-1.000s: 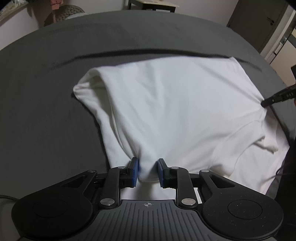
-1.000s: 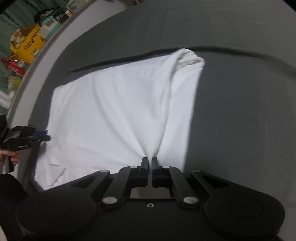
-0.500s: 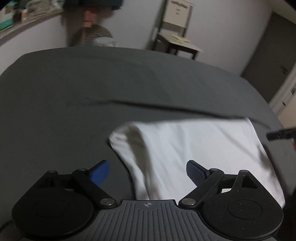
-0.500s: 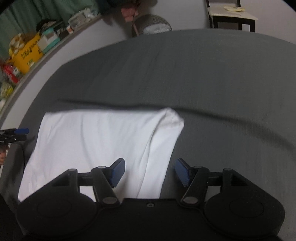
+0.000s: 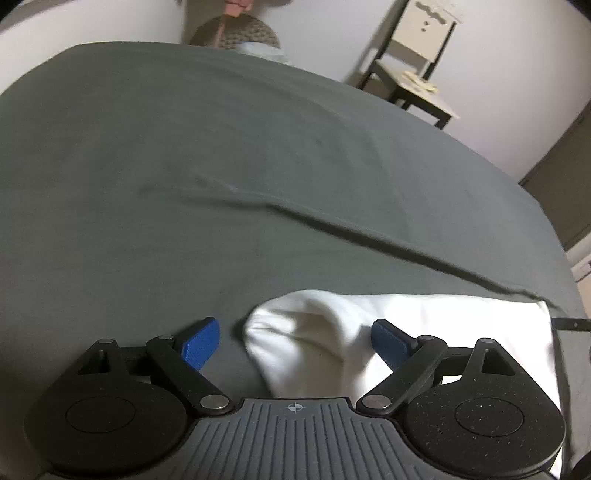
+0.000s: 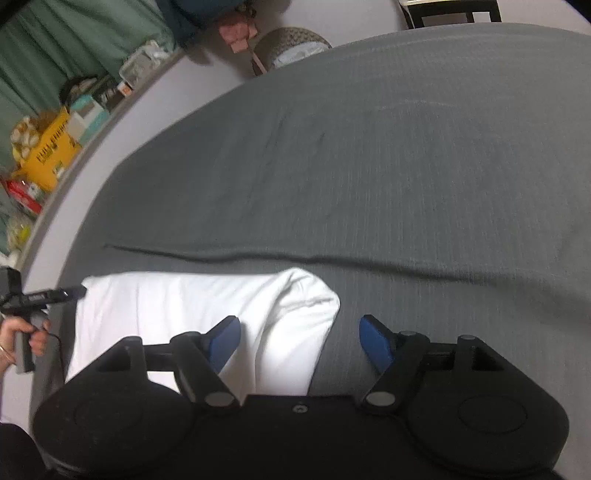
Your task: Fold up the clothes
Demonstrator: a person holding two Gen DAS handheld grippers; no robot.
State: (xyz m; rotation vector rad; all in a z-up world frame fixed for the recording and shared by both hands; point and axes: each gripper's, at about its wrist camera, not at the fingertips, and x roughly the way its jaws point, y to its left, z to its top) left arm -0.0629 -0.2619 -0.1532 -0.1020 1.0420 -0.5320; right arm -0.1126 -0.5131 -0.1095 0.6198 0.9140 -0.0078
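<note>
A white garment (image 5: 436, 321) lies folded on the dark grey bed sheet (image 5: 221, 166). In the left wrist view its rounded left corner sits just ahead of my left gripper (image 5: 295, 345), which is open with blue pads (image 5: 201, 347) spread wide and nothing between them. In the right wrist view the same white garment (image 6: 177, 306) shows its right corner in front of my right gripper (image 6: 301, 341), also open and holding nothing. Both grippers hover above the near edge of the cloth.
A long crease (image 5: 369, 240) runs across the sheet beyond the garment. A chair (image 5: 417, 74) and a round basket (image 5: 236, 35) stand past the bed. Cluttered shelves (image 6: 48, 147) line the left. A hand (image 6: 22, 332) holds the other gripper.
Both grippers, shut on the garment's near edge a second ago, have let it go and opened wide. They have lifted and tilted up, so more of the room shows.
</note>
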